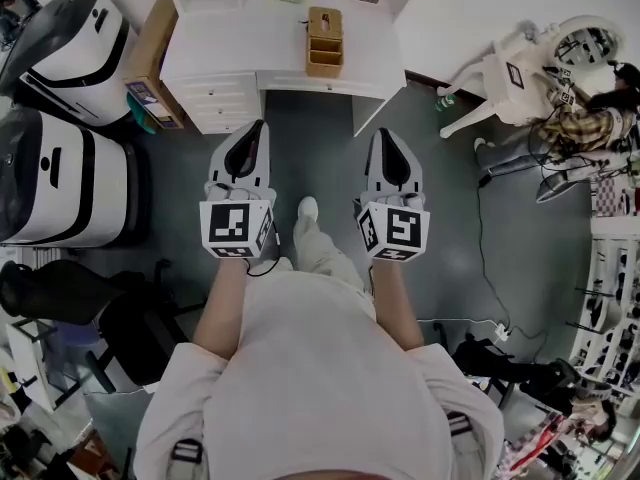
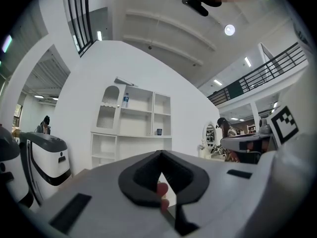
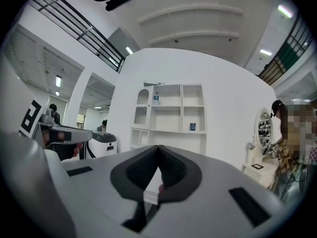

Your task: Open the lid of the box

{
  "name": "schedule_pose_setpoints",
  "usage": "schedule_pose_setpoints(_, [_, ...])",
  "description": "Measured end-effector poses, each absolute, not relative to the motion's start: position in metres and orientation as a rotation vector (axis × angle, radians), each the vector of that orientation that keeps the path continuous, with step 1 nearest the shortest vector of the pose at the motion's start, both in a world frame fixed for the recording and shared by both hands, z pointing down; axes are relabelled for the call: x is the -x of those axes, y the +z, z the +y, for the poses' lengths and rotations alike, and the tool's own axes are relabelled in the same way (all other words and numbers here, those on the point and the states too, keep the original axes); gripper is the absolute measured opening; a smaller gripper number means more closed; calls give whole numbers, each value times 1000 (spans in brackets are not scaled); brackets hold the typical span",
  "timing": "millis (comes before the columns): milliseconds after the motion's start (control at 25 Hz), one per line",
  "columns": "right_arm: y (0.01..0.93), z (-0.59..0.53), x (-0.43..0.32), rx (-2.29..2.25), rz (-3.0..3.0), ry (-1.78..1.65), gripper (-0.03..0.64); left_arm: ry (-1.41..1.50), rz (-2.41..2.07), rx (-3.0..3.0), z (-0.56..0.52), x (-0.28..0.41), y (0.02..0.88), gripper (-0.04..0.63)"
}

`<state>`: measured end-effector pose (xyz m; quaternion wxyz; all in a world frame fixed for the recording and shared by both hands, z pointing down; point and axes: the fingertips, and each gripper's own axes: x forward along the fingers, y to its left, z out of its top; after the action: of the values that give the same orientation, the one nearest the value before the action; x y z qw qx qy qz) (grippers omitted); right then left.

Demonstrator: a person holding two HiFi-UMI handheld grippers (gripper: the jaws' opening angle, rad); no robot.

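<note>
The left gripper point(image 1: 258, 128) and the right gripper point(image 1: 384, 134) each hold their jaws pressed together, while the brown wooden box point(image 1: 324, 40) stands on the white desk point(image 1: 222, 50), well ahead of both jaw tips and between them.

Noted open passage over bare grey floor point(image 1: 310, 148) up to front edge of white drawer-fitted bench point(image 1: 230, 38). Blocked on left by brown cardboard carton point(image 1: 150, 43) against bench side and by two white-and-black rounded machines point(image 1: 70, 178). Obstructed on right by white dressing table with round mirror point(image 1: 500, 98) and thin black floor cable point(image 1: 481, 238). Bench top free around upright brown wooden box point(image 1: 324, 40).
</note>
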<state>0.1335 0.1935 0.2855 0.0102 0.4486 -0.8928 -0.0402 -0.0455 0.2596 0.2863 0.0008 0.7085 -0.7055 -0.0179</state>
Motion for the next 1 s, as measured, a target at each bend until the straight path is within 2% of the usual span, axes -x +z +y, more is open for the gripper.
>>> schedule_pose_setpoints(600, [298, -69, -57, -1360, -2873, -37, -14, 21, -2294, -2143, 20, 137, 294, -6])
schedule_pose_setpoints(1000, [296, -180, -21, -1325, -2870, -61, -14, -14, -2237, -2204, -99, 180, 306, -6])
